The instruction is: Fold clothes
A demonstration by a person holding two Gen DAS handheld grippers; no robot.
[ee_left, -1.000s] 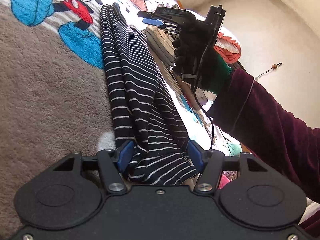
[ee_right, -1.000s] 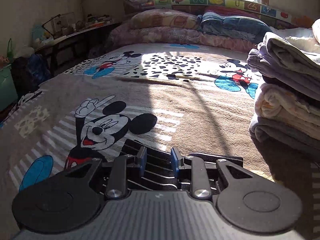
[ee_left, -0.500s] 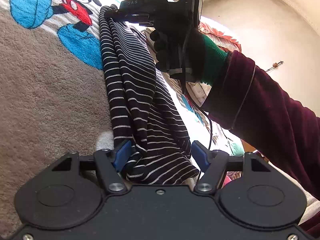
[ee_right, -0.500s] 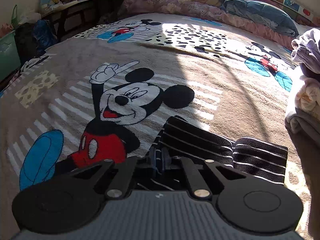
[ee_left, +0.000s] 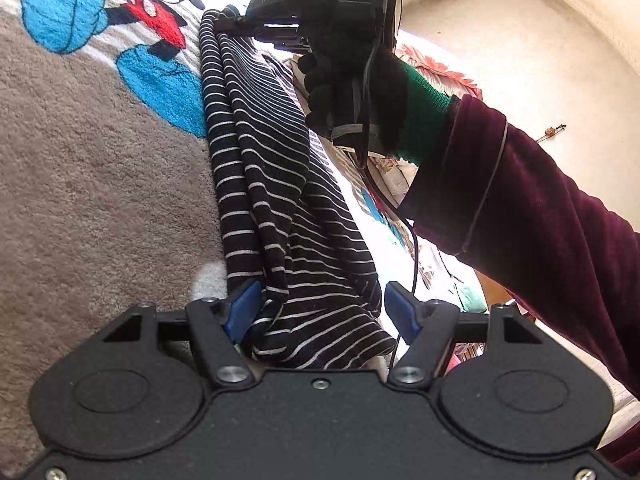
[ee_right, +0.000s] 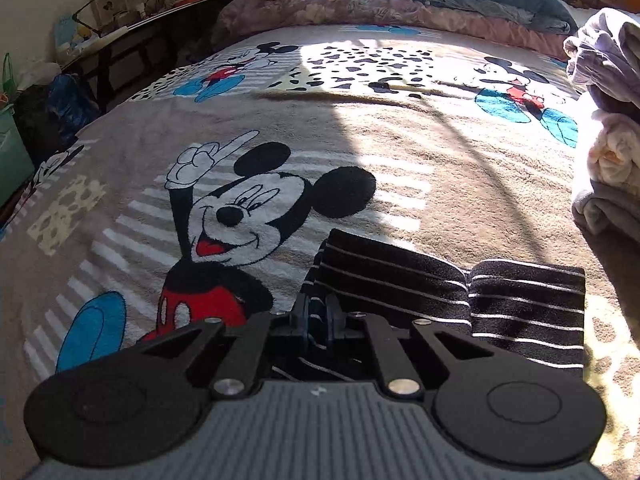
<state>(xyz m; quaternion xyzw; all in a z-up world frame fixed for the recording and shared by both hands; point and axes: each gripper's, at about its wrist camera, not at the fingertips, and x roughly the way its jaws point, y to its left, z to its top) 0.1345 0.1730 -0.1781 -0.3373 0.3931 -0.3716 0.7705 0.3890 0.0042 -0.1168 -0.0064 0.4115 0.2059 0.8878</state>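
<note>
Our left gripper (ee_left: 320, 312) stands wide open, its jaws straddling the near end of one striped shirt (ee_left: 256, 184) bunched lengthwise over the blanket (ee_left: 88, 184). The shirt looks soft, light and floppy, so we would take it by its ends. Our right gripper (ee_right: 320, 314) is clamped tight on the far end. One stack of folded clothes (ee_right: 608, 128) sits at right.
</note>
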